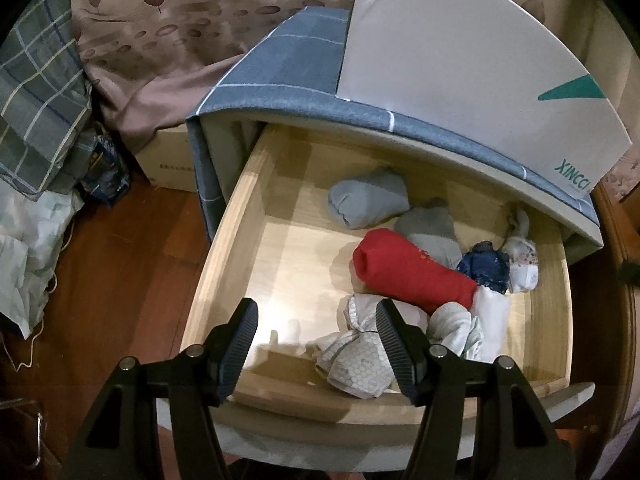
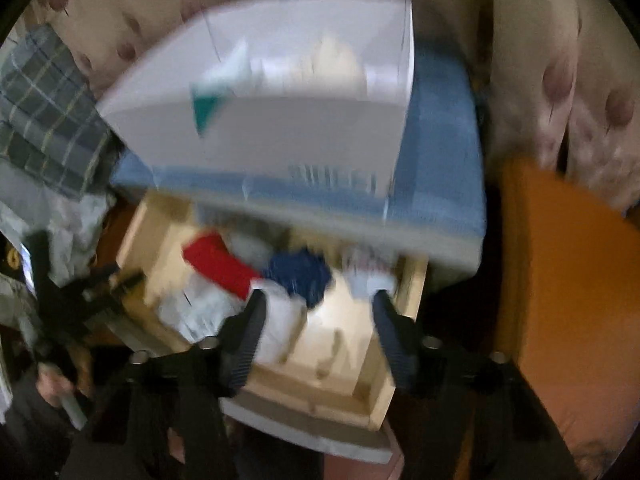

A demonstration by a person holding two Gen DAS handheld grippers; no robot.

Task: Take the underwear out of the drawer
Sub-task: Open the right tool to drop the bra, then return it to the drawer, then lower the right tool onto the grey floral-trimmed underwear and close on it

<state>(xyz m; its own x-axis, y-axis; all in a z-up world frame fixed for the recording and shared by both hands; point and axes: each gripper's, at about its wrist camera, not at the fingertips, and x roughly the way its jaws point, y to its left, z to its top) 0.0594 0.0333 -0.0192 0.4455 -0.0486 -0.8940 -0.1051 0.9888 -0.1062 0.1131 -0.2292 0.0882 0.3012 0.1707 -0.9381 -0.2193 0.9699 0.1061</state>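
While the wooden drawer [image 1: 248, 248] stands pulled out from under the grey checked cabinet top [image 1: 280, 76], the left gripper [image 1: 316, 344] hangs over the drawer's front edge with its two black fingers [image 1: 240, 344] spread apart and nothing between the pads. Inside the drawer, the rolled underwear lies gathered toward the side away from the bare pale floor: a red roll [image 1: 412, 276] near the middle, two grey rolls [image 1: 368, 200] behind it toward the drawer's back, a dark blue piece [image 1: 486, 266] touching the red roll's far end, and a white patterned bundle [image 1: 356, 360] at the drawer's front, just under the left gripper's right finger. A white box with a green triangle [image 1: 472, 72] sits on the cabinet top above the drawer. In the right wrist view, which is heavily blurred, the right gripper [image 2: 320, 332] is above the drawer's front corner; its fingers [image 2: 248, 332] stand apart with a gap between them, and no garment is gripped, though white fabric [image 2: 280, 324] lies beside the left finger
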